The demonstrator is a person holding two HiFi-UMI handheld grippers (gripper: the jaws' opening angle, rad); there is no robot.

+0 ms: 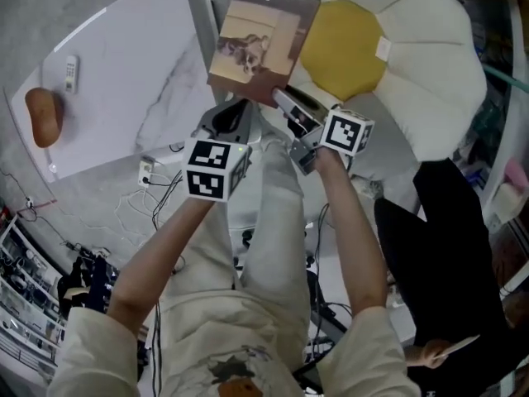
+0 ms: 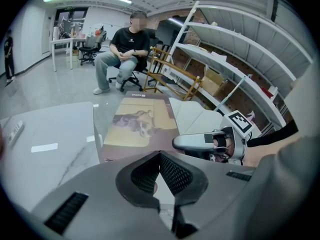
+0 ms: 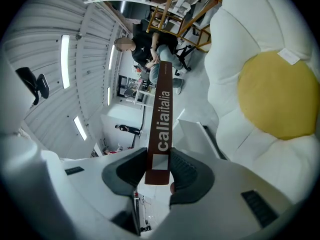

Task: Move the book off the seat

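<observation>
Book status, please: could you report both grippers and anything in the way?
Right gripper shut on book. Left gripper shut, empty. Yellow cushion beside, not blocking.

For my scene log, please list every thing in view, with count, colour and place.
seat: 1, white, upper right
cushion: 1, yellow, on the seat
table: 1, white, left
remote: 1, white, on the table
rounded object: 1, brown, at the table's edge
book: 1, brown, between table and seat
seated person: 1, black shirt, background
left gripper: 1, grey, shut, near the book
right gripper: 1, grey, shut on the book
</observation>
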